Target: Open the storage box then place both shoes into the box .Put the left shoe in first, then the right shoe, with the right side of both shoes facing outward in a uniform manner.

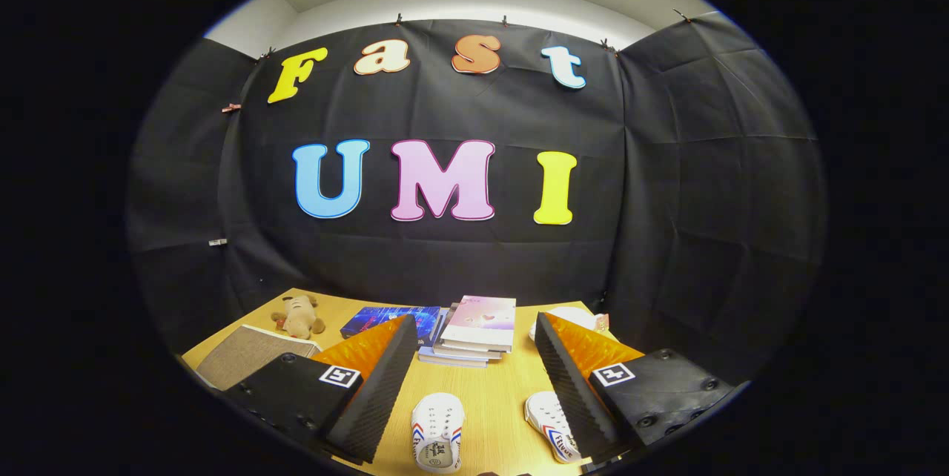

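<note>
Black cloth walls back a wooden counter. Low in the frame, two white shoes lie between the fingers of the tool, which stands wide, holding nothing. Beyond them sits a stack of books; at lower left, a plush toy and a grey fabric box.
</note>
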`<state>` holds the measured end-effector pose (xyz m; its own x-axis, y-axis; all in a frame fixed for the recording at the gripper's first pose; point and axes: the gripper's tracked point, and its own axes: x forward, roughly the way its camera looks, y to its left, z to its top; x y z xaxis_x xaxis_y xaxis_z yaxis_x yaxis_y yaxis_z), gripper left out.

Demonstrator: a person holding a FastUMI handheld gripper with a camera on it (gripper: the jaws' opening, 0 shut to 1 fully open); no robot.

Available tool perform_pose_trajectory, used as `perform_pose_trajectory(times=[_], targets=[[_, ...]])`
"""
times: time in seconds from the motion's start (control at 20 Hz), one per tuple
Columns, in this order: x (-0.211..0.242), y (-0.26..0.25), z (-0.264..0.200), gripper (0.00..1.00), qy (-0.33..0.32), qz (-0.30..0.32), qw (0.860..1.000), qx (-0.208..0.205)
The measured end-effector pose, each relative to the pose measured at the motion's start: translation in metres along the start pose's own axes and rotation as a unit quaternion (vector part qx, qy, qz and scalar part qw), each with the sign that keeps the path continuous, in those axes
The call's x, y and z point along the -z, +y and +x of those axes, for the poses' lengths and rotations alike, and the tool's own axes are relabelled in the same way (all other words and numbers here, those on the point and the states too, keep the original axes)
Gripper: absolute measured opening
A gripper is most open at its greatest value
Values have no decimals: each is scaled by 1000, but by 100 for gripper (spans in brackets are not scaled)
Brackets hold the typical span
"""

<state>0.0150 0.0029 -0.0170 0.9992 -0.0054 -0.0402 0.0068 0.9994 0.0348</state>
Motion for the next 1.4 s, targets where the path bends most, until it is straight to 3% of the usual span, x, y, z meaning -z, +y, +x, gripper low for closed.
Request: perform_pose_trajectory(times=[0.75,0.9,1.05,1.4], targets=[[35,28,30,98,69,25,996,-55],[53,42,34,98,98,37,991,-87],[77,75,26,99,147,80,973,-160],[134,127,1,99,248,126,924,-263]])
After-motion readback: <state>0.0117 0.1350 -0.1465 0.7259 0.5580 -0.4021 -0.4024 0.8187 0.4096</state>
